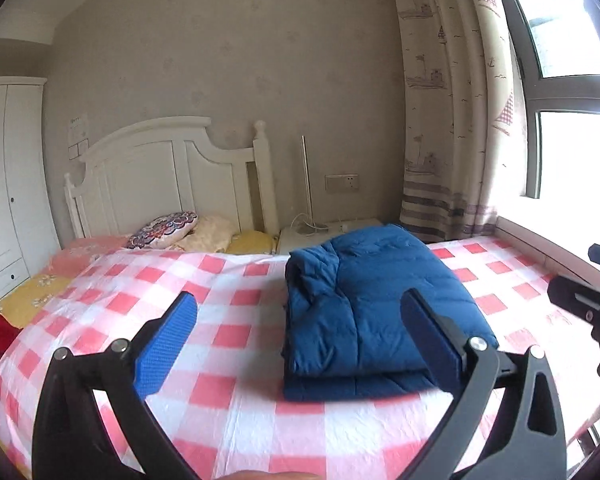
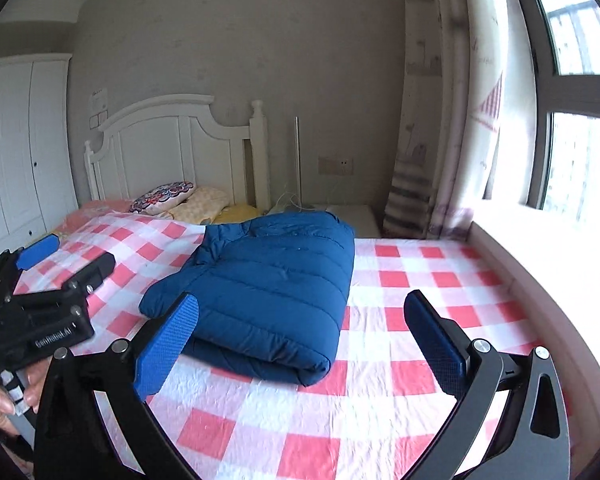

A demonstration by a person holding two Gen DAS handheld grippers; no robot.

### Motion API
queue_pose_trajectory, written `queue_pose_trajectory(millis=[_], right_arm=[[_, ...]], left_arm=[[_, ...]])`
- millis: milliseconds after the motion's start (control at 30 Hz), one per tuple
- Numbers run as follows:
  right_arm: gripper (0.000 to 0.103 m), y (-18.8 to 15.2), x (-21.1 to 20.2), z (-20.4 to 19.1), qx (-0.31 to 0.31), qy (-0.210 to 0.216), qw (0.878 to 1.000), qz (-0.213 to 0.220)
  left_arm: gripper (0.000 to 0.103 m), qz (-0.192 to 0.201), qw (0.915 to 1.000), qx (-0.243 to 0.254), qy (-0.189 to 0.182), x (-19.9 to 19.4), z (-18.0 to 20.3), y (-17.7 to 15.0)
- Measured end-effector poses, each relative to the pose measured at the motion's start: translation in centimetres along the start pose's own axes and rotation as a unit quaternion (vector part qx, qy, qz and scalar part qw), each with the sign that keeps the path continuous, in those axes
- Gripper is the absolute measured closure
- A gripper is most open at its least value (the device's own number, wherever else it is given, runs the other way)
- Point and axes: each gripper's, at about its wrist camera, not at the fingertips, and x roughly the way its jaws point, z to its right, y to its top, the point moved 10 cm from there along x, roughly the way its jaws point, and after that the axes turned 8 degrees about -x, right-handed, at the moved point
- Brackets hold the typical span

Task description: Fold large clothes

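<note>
Two grippers: the left gripper and the right gripper both stand with fingers spread wide and nothing between the blue pads; neither touches cloth.
Garment: the dark blue quilted puffer jacket lies folded into a thick rectangular bundle on the pink-and-white checked bed sheet, just ahead of both pairs of fingers and apart from them.
Left view: the bundle sits ahead and toward the right-hand finger, which overlaps it in the picture; contact cannot be confirmed and looks unlikely.
Right view: the bundle lies ahead and toward the left-hand finger, with bare sheet ahead of the other finger.
Progress: the fold looks finished, or nearly so, with layers stacked and a rounded edge nearest the fingers.
Risk, spring-back: padded filling is puffy, so the upper layers may lift or slide open once nothing presses them down.
Risk, loose end: the bunched collar or sleeve part at the far left of the bundle looks uneven and could spill out sideways.
Risk, snagging: a wide finger dropping back toward the near edge could catch it and drag the stack apart.
Risk, collision: both grippers hover close together near the same bundle, so a careless swing could knock one into the other.
Risk, slippery shell: a smooth jacket on a smooth sheet may skate away if nudged.
</note>
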Motion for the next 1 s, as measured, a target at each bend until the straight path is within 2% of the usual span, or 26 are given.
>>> queue_pose_trajectory(millis=[267,633,1000], right_arm=[[0.004,1.0,-1.2,-2.3,-0.028,0.007,1.0,0.009],[0.004,0.9,-1.3,-3.4,-0.044,0.01,0.999,0.007],[0.004,0.7,-1.4,-3.8,-0.047,0.017,0.999,0.004]], left_arm=[[0.002,0.014,0.9999,0.005,-0.001,-2.3,-1.1,0.2],[0.002,0.005,0.9998,-0.019,0.001,-2.5,-2.7,0.1],[0.002,0.0,0.9999,-0.014,-0.001,-2.5,-2.4,-0.3]])
